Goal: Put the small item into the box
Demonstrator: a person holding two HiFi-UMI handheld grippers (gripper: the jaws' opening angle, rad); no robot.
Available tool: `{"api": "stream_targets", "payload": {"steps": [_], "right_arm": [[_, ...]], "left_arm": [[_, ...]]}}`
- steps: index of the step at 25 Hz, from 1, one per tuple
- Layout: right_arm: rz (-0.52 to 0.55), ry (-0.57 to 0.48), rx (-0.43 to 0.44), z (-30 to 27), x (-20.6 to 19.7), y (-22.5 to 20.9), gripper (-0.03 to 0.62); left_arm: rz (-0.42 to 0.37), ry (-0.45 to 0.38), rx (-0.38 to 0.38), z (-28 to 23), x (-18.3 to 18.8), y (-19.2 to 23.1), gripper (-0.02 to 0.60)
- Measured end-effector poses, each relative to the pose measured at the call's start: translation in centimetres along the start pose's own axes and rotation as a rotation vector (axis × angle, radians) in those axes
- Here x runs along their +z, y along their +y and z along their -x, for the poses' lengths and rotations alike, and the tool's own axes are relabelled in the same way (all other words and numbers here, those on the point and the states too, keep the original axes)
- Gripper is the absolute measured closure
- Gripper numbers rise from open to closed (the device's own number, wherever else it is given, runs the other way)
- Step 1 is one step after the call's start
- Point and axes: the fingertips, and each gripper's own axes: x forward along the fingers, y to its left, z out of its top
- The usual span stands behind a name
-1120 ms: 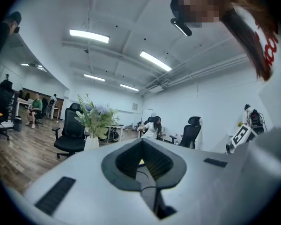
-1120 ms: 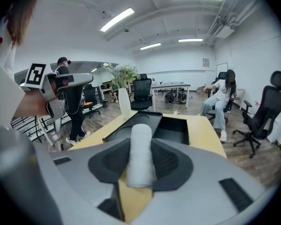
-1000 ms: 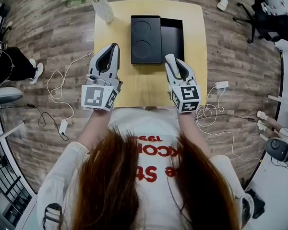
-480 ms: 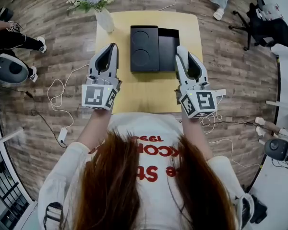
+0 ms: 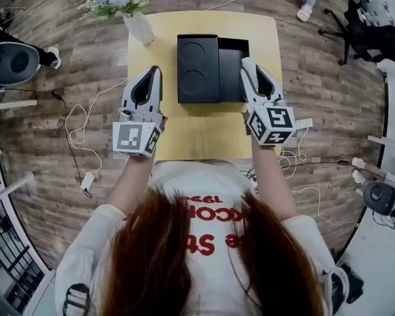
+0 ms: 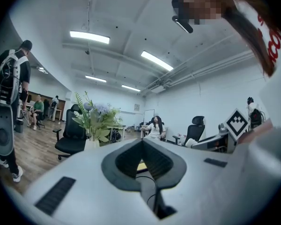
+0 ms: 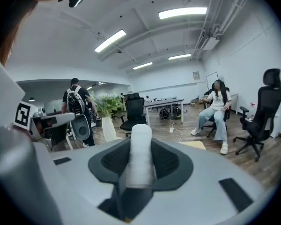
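Observation:
A black box [image 5: 198, 68] lies on the yellow table [image 5: 197, 127]. Its left half has two round recesses, and its right half is an open compartment [image 5: 230, 58]. My right gripper [image 5: 248, 63] reaches over the compartment's right edge. In the right gripper view, that gripper [image 7: 141, 132] is shut on a small white cylinder [image 7: 140, 158] standing upright between the jaws. My left gripper [image 5: 153, 72] hovers over the table just left of the box. In the left gripper view, the left gripper [image 6: 143, 143] has its jaw tips together with nothing between them.
A white vase of flowers [image 5: 139, 26] stands on the table's far left corner, near the left gripper. Cables and a power adapter [image 5: 87, 174] lie on the wooden floor. Office chairs [image 7: 135, 111] and several people are around the room.
My right gripper has moved forward with the white cylinder, from the table's near side to over the box's right edge. The left gripper has stayed about where it was.

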Motion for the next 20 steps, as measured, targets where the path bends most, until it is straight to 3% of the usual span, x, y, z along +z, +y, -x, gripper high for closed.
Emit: {"api": "stream_targets", "payload": {"steps": [7,11,16,20], "right_arm": [[0.002,0.219,-0.009,-5.6,-8.7,-1.3,0.454],[0.025,0.303,-0.027,-6.8,-11.4,-1.3,0.443],[0.046,0.319,-0.026,-6.9,-11.7,-1.3,0.43],[0.034,0.269,-0.033,-6.4,-10.4,-1.7,0.499]], "left_arm": [[0.032,0.061,-0.007,0.5,-2.3,0.1,0.575],[0.031,0.073,0.009,0.7,-2.7,0.8,0.575],[0.023,0.07,0.026,1.0,-2.7,1.2,0.575],[0.025,0.066,0.037,1.2,-2.8,1.4,0.575]]}}
